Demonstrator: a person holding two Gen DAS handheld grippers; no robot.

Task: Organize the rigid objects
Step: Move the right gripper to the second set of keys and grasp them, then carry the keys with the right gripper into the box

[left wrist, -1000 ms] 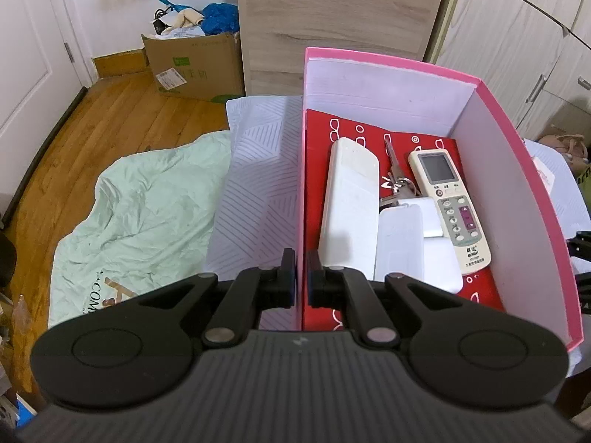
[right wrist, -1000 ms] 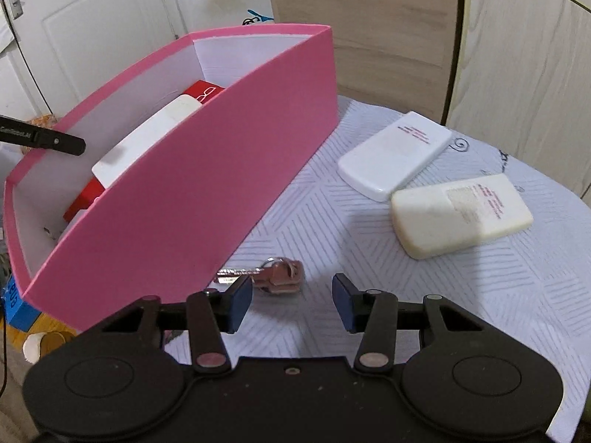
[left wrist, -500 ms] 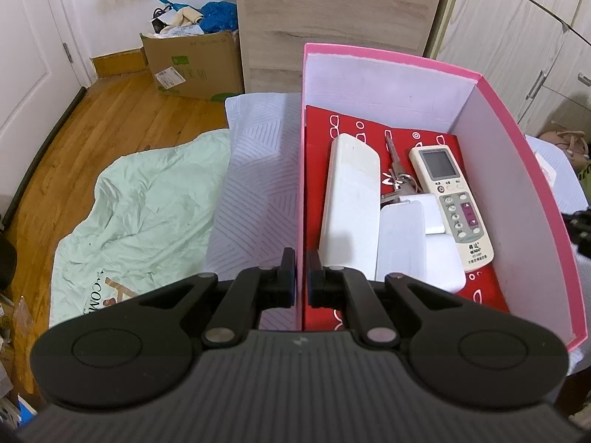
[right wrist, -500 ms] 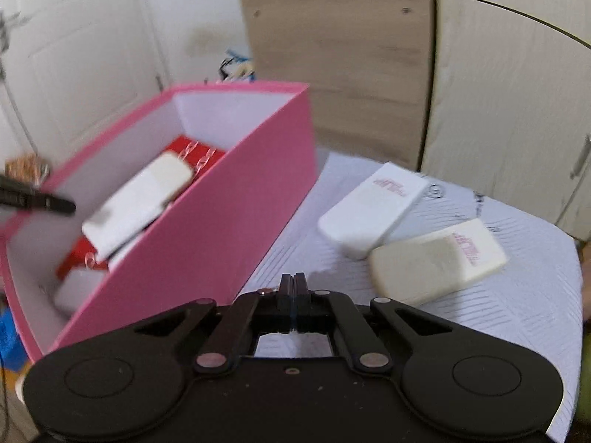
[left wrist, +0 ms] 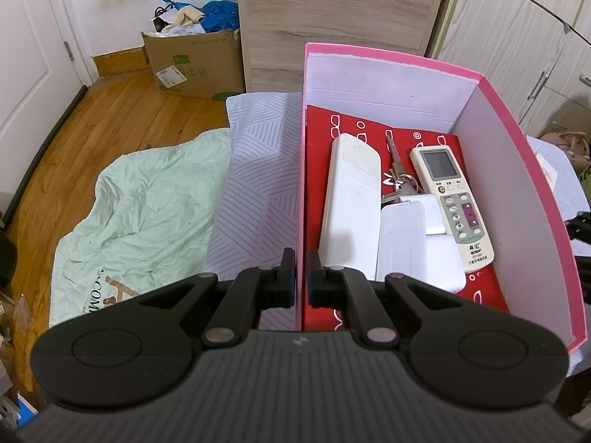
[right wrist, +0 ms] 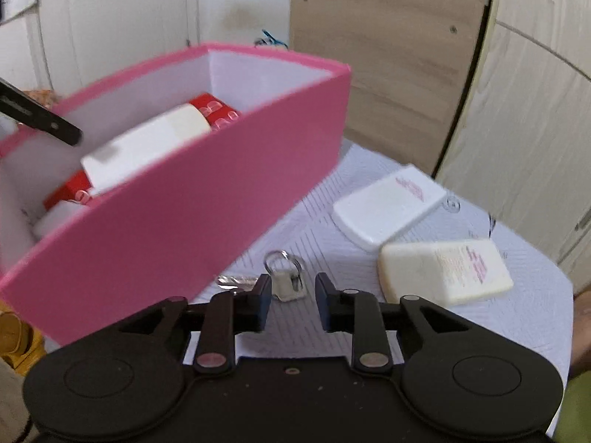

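Note:
My left gripper (left wrist: 301, 277) is shut on the left wall of the pink box (left wrist: 391, 59). Inside on red lining lie a long white remote (left wrist: 351, 203), a screen remote (left wrist: 450, 199), keys (left wrist: 400, 179) and white flat cases (left wrist: 402, 232). In the right wrist view the pink box (right wrist: 184, 229) stands left. My right gripper (right wrist: 291, 295) hovers low over the table, its jaws opening. A key ring with a pale tag (right wrist: 286, 277) lies just ahead, between the fingertips, not pressed. A white case (right wrist: 388, 206) and a cream case (right wrist: 443, 271) lie further right.
The table wears a white line-patterned cloth (right wrist: 517, 332). A wooden cabinet (left wrist: 332, 7) and wardrobe doors stand behind. On the wooden floor are a cardboard box (left wrist: 192, 62) and a green blanket (left wrist: 140, 203). A person's arm (right wrist: 581, 317) shows at the right edge.
The right gripper went from open to fully shut, then parted again, and its view swung; the key ring now lies upright-looking just ahead of the fingertips. The left gripper kept still.

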